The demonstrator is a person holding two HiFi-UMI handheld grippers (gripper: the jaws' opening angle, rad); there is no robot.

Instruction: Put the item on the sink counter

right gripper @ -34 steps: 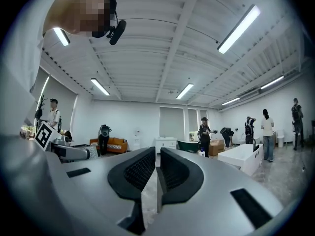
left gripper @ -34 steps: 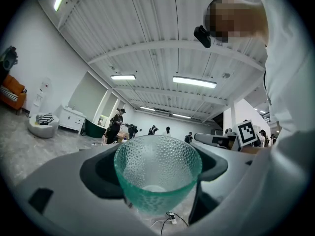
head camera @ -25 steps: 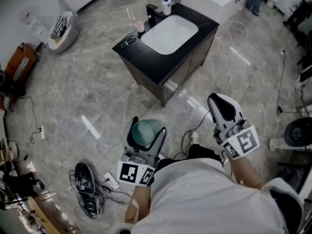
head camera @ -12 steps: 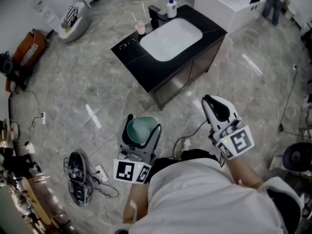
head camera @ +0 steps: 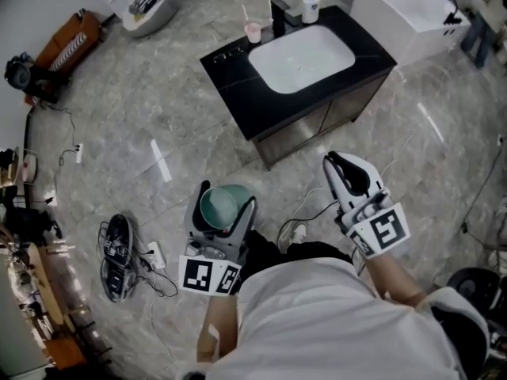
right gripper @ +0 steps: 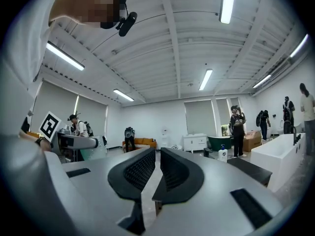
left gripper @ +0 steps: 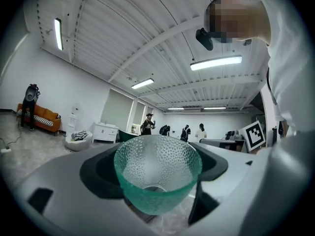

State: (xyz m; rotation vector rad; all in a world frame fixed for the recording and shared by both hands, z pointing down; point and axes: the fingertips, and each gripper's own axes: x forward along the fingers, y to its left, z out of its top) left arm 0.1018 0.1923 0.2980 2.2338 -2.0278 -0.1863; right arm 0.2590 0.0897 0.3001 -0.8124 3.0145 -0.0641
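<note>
Green glass bowl [left gripper: 157, 173] clamped between the left tool's [head camera: 226, 199] jaws; right tool [head camera: 339, 165] closed, empty.

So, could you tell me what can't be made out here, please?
Head view: the dark item on the sink counter is too small to identify.
Head view: print on the soap bottle is too small to read.
Head view: the sides of the green glass cup are covered by the left fingers.
</note>
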